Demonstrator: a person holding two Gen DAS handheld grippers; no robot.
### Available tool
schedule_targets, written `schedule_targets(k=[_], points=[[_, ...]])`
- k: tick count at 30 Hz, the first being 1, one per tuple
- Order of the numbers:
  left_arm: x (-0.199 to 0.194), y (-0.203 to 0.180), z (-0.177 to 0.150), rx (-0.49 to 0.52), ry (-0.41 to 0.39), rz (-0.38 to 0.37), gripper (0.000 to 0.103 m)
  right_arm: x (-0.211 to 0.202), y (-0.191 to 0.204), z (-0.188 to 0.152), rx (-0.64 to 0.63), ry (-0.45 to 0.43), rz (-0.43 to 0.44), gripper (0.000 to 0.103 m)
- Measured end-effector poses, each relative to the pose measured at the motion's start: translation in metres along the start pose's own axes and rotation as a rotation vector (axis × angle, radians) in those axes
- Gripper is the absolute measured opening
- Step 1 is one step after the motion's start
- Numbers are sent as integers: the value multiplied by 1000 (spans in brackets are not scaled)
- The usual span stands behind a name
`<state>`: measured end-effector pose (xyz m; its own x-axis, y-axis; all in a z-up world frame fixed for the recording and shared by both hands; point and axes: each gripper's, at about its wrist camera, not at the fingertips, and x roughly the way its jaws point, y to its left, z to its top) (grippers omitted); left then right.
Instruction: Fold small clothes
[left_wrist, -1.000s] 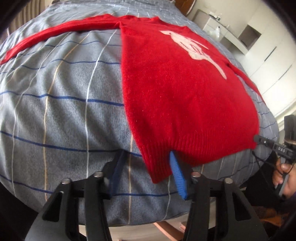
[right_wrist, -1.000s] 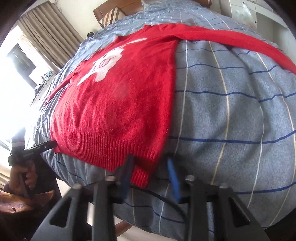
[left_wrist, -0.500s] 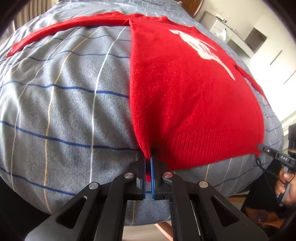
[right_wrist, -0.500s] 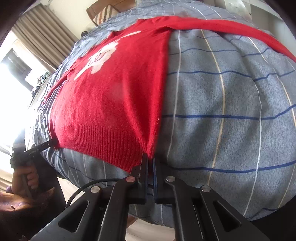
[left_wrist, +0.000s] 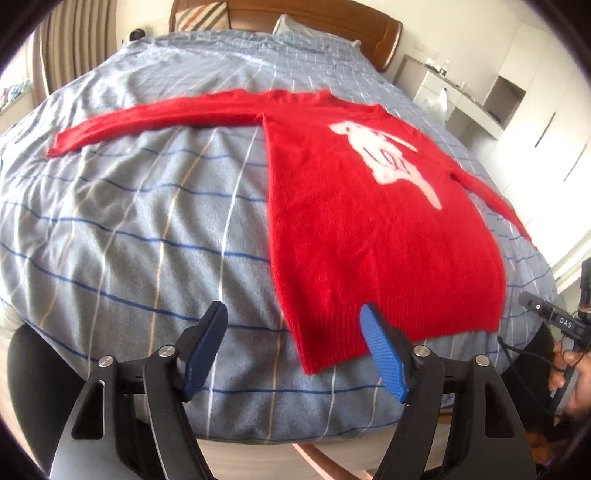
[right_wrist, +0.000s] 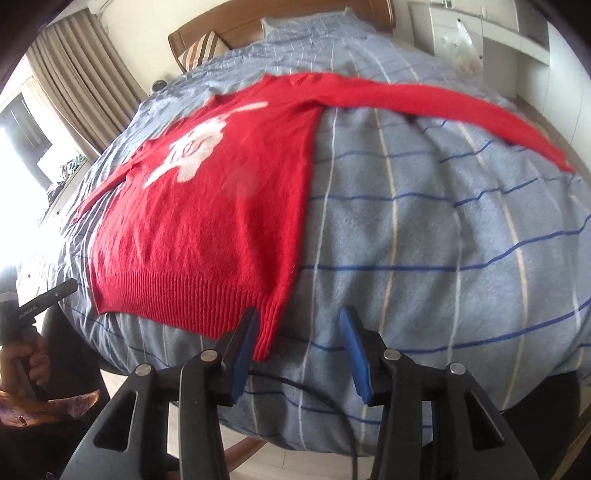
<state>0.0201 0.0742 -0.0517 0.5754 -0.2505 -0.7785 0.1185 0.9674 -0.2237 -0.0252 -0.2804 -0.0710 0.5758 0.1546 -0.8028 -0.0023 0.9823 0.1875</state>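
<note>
Both sets of jaws have just sprung open, empty: left gripper (left_wrist: 293, 330) and right gripper (right_wrist: 297, 336) each straddle a hem corner of the sweater (left_wrist: 369, 221), which runs lengthwise up the frame on the bed (left_wrist: 129, 240).

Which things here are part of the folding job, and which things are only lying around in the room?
For the job:
- red sweater, spread flat on the bed cover
- left gripper, jaws just opened, off the hem
- right gripper, jaws just opened, off the hem

Only lying about:
- striped cushion
- plastic bag
- curtains
</note>
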Motion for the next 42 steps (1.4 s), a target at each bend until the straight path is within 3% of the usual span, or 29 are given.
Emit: schedule_targets(k=[3, 8, 13, 16, 23, 42], points=[[4, 11, 19, 0, -61, 43, 86, -11, -8, 14, 1, -124, -60, 55], [26, 31, 56, 24, -182, 124, 90, -2, -23, 36, 17, -246, -127, 55], [63, 60, 76, -18, -178, 172, 90, 17, -37, 48, 29, -300, -185, 55], [77, 73, 68, -67, -153, 163, 90, 30, -43, 42, 31, -285, -216, 55], [82, 64, 57, 0, -153, 175, 98, 53, -55, 36, 70, -216, -209, 60], [89, 63, 59, 1, -114, 172, 102, 61, -53, 31, 67, -238, -216, 65]])
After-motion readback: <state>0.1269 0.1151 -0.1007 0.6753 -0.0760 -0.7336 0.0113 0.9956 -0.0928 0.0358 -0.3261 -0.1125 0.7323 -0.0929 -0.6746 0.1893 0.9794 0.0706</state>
